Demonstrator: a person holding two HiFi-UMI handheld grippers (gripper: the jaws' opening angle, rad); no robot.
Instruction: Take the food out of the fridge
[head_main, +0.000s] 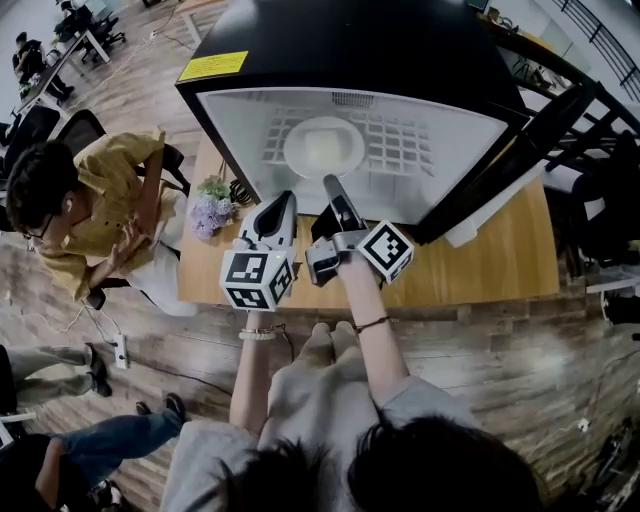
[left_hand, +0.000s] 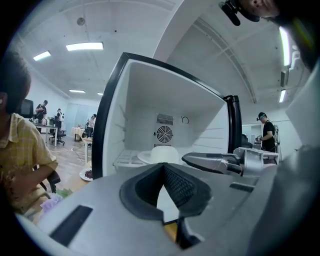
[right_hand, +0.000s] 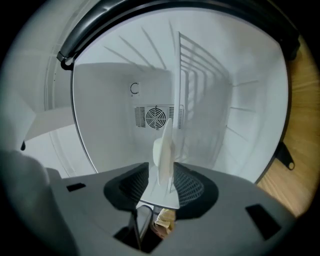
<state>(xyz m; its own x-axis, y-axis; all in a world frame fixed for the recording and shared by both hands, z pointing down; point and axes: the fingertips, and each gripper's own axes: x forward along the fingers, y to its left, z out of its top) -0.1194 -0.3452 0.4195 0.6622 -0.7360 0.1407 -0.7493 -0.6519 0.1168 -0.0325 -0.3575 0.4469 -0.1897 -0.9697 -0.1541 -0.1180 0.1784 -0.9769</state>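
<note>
A small black fridge (head_main: 350, 60) stands open on a wooden table (head_main: 480, 270). On its wire shelf (head_main: 400, 145) sits a white plate (head_main: 322, 148) with a white bowl-shaped cover (left_hand: 162, 152); any food under it is hidden. My right gripper (head_main: 332, 188) is rolled on its side at the plate's near rim. Its jaws are open, with the plate (right_hand: 165, 145) edge-on in line with the gap and no pad pressing on it. My left gripper (head_main: 275, 215) hangs just outside the fridge mouth, left of the right gripper (left_hand: 210, 161), tips together and holding nothing.
The fridge door (head_main: 520, 160) stands open at the right. Lilac flowers (head_main: 210, 210) and a small plate of dark food (left_hand: 87, 174) lie on the table at the fridge's left. A seated person in a yellow shirt (head_main: 100, 190) is close to that corner.
</note>
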